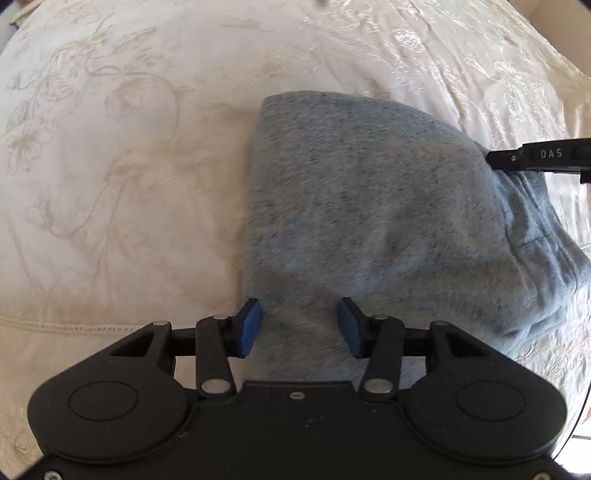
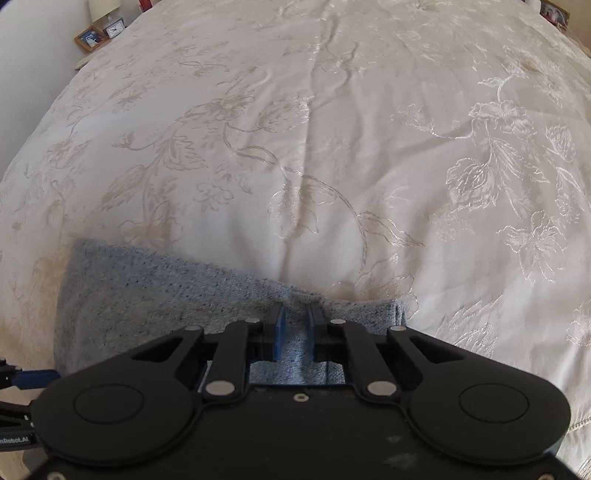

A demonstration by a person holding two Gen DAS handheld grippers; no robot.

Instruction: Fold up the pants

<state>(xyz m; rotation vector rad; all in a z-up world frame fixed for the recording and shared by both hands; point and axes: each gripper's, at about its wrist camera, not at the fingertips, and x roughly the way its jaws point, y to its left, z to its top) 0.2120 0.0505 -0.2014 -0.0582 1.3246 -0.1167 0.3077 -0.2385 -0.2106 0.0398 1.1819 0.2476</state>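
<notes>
Grey marl pants [image 1: 369,206] lie folded on a cream embroidered bedspread [image 1: 110,166], the folded edge at the left in the left wrist view. My left gripper [image 1: 299,326] hovers over their near end, blue pads well apart and pressing on nothing. In the right wrist view my right gripper [image 2: 297,323] has its jaws nearly together, with a ridge of the pants [image 2: 147,295] pinched between the blue pads. A black finger of the right gripper [image 1: 517,158] reaches the cloth's right side in the left wrist view. The left gripper's blue pad [image 2: 37,380] shows at the lower left edge.
The bedspread [image 2: 332,129] stretches far beyond the pants with soft creases. A nightstand at the far left corner carries a picture frame [image 2: 88,37], a small clock [image 2: 112,27] and a lamp. Another frame [image 2: 554,14] stands at the far right.
</notes>
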